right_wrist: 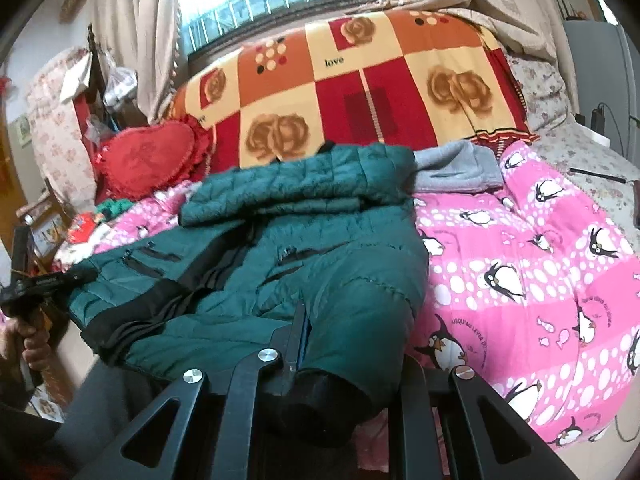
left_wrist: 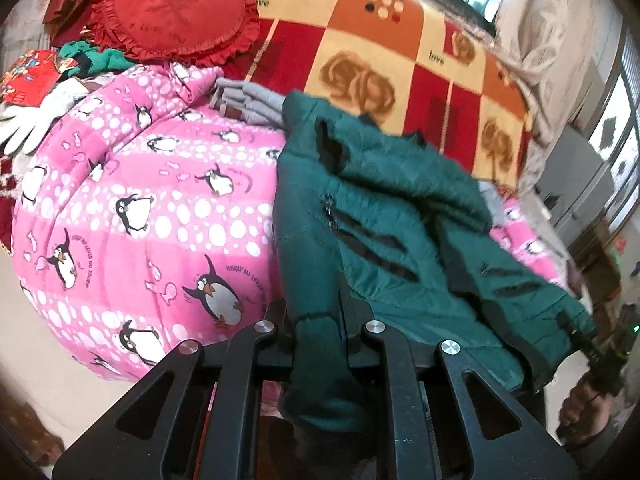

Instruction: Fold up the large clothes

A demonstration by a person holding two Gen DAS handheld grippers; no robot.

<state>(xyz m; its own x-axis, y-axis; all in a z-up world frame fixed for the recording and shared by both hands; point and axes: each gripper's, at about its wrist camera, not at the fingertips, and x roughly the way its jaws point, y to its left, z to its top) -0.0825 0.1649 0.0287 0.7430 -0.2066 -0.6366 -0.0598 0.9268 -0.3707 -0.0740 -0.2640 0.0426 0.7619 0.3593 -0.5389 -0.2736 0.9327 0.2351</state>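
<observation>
A dark green quilted jacket with black trim and zips lies stretched over the pink penguin quilt. My left gripper is shut on one green sleeve cuff, which hangs down between the fingers. My right gripper is shut on the jacket's other sleeve; its black cuff droops below the jaws. The jacket spans between both grippers. In the right wrist view the left gripper shows at the far left, gripping the jacket's edge.
A folded grey garment lies on the quilt behind the jacket. A red heart cushion and a white glove lie at the left. A rose-patterned blanket covers the bed's far side under the window.
</observation>
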